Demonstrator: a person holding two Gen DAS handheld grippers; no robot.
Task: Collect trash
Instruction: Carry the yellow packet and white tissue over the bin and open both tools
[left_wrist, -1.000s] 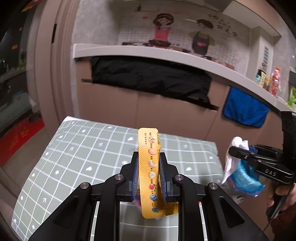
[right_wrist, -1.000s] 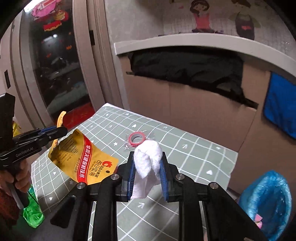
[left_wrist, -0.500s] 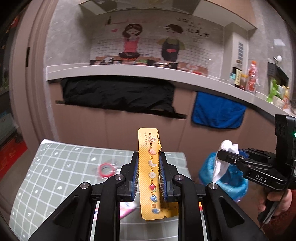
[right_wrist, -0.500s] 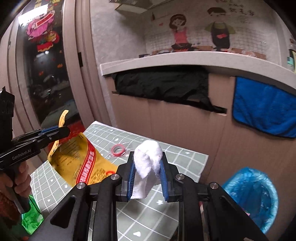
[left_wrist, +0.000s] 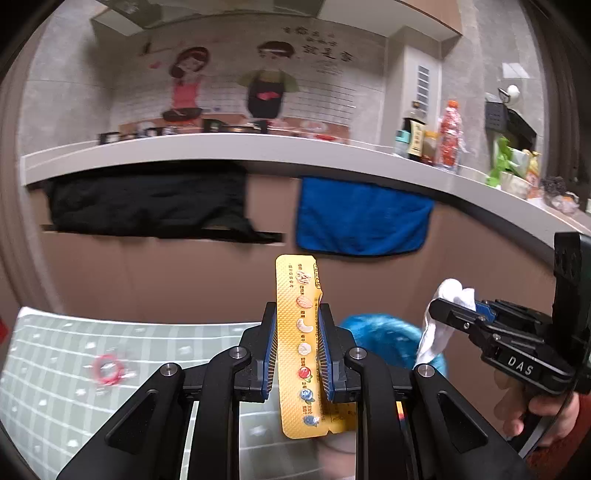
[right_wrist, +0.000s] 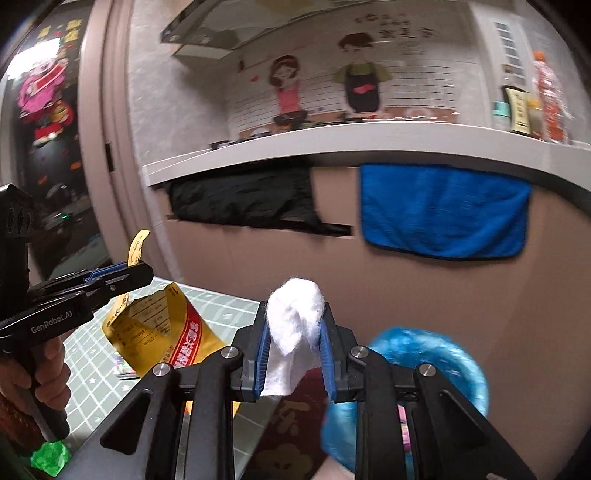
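Left gripper (left_wrist: 297, 343): narrow, blue pads clamped on a yellow wrapper (left_wrist: 301, 347). The wrapper stands upright between the jaws, its top edge rising past the fingertips and its lower end hanging below them; a column of small nut and fruit pictures runs down its face. In the right wrist view the same wrapper (right_wrist: 162, 332) hangs from the left gripper (right_wrist: 125, 275), showing a red band with lettering.

Right gripper (right_wrist: 293, 332): narrow, pads pressed on a white tissue (right_wrist: 293, 321). The wad bulges above the fingertips and a flap droops between the jaws. In the left wrist view the right gripper (left_wrist: 454, 314) sits to the right of the left gripper, the tissue (left_wrist: 443, 321) drooping from its tip.

Bin (right_wrist: 424, 354): lined with a blue bag, on the floor ahead of and below the right gripper, slightly to its right; blurred. From the left gripper it lies just ahead and right, partly hidden behind the right finger (left_wrist: 376, 336).

Desk (left_wrist: 55, 354): green grid-patterned cover, below and left of the left gripper. A red ring (left_wrist: 107, 369) lies on it, well left of the gripper.

Background: counter (left_wrist: 258, 147) ahead of both grippers, with a black cloth (left_wrist: 147, 203) and a blue towel (left_wrist: 362, 218) hanging from its edge, bottles (left_wrist: 450, 136) standing on top.
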